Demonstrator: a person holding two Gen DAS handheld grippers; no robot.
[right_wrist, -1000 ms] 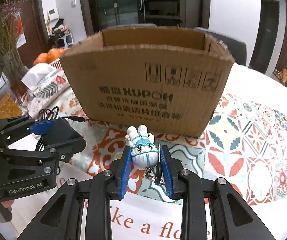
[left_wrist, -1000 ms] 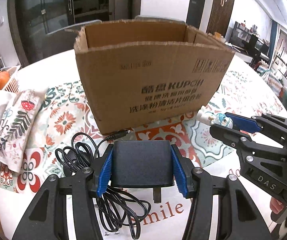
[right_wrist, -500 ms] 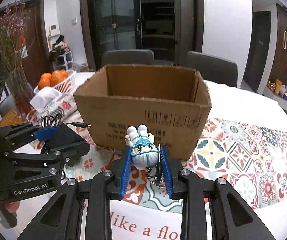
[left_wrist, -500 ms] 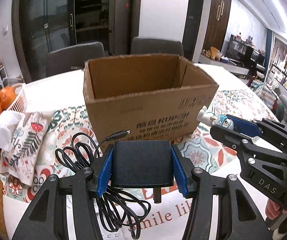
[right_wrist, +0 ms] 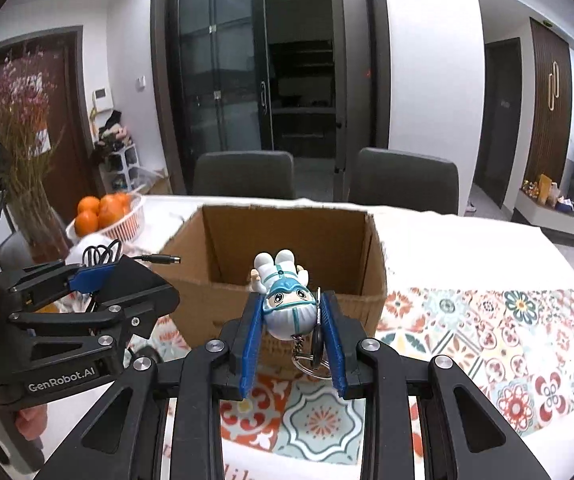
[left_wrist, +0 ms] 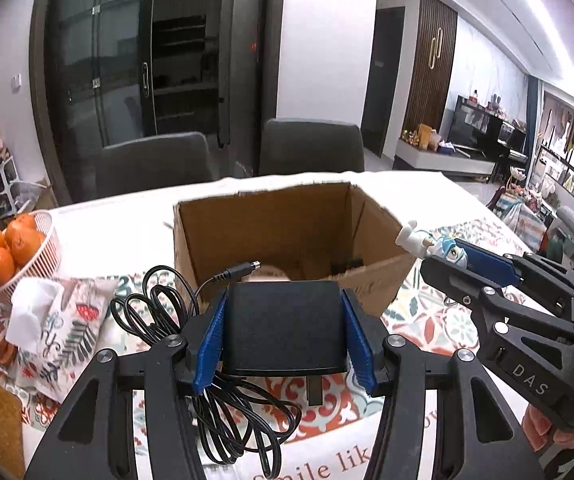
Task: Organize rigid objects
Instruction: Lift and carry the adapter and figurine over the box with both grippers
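Note:
My left gripper [left_wrist: 283,330] is shut on a black power adapter [left_wrist: 283,326], held in the air just in front of the near rim of an open cardboard box [left_wrist: 287,220]. Its black cable [left_wrist: 159,304] hangs in loops to the left and below. My right gripper [right_wrist: 291,318] is shut on a white and blue figurine keychain [right_wrist: 287,304], also raised at the box's near rim [right_wrist: 295,292]. Small items lie on the box floor, partly hidden. Each gripper shows in the other's view: the right one [left_wrist: 443,258], the left one [right_wrist: 99,276].
A white basket of oranges [left_wrist: 11,252] and a tissue pouch [left_wrist: 59,320] sit at the left on the patterned tablecloth [right_wrist: 487,328]. Two grey chairs [right_wrist: 243,174] stand behind the table. A vase of dried flowers [right_wrist: 19,140] stands at the far left.
Both grippers have risen with their loads from table height to the box's rim; the box interior now shows from above. Grips are unchanged.

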